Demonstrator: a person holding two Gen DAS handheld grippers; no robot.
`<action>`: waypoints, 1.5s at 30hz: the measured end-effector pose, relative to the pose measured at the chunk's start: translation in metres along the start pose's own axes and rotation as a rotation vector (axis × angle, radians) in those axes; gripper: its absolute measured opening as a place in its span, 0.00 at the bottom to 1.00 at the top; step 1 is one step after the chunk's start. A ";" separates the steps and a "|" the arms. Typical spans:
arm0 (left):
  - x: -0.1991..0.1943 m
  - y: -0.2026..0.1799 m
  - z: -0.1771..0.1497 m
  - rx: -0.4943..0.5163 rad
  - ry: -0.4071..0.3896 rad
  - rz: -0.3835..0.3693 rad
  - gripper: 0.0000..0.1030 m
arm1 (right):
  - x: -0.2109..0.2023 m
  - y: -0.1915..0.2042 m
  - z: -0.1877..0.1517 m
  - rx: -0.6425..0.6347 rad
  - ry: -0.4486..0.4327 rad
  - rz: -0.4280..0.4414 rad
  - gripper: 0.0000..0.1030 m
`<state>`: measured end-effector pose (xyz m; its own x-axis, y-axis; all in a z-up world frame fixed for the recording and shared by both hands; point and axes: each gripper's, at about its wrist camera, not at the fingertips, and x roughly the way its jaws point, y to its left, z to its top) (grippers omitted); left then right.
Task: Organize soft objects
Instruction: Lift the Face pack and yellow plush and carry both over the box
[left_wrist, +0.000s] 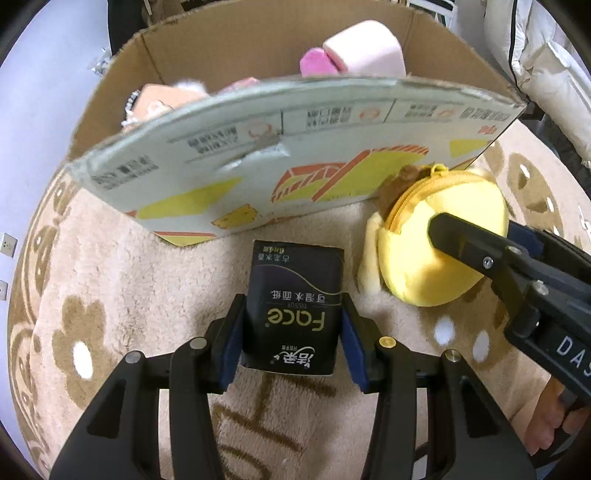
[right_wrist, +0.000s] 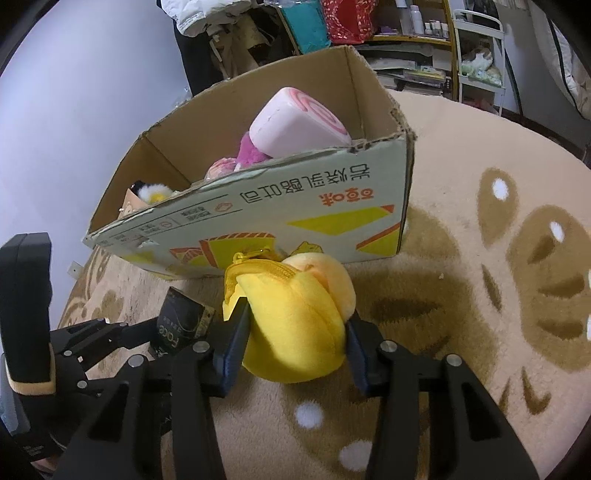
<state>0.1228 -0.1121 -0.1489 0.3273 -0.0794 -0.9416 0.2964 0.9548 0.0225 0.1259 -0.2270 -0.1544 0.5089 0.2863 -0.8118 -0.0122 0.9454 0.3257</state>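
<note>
Left gripper (left_wrist: 291, 332) clamps tissue pack (left_wrist: 295, 306) on rug (left_wrist: 122, 280); right gripper (right_wrist: 295, 343) squeezes yellow plush (right_wrist: 295, 317). Both beside box (right_wrist: 314, 206), likely staged for loading.

Box contents (left_wrist: 177, 92): mostly hidden behind the cardboard box (left_wrist: 258, 155) near wall.
Yellow plush pouch (left_wrist: 436, 240): partly covered by right gripper (left_wrist: 454, 236).
Shelf items (right_wrist: 424, 22): too small to identify.

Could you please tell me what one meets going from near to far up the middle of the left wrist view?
Left claw → black tissue pack held between its fingers → bare rug → printed front wall of the cardboard box → pink roll plush inside it.
</note>
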 end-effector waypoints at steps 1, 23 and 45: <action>-0.005 -0.001 -0.002 -0.001 -0.013 0.002 0.45 | -0.002 -0.002 0.000 0.004 -0.004 0.000 0.48; -0.128 0.035 -0.022 0.016 -0.289 0.104 0.45 | -0.089 0.020 -0.012 -0.008 -0.163 0.007 0.47; -0.219 0.076 0.024 -0.023 -0.503 0.160 0.45 | -0.156 0.049 0.038 -0.134 -0.364 0.020 0.47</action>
<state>0.0953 -0.0286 0.0674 0.7584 -0.0546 -0.6495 0.1895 0.9719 0.1395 0.0785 -0.2314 0.0068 0.7793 0.2538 -0.5729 -0.1257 0.9590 0.2539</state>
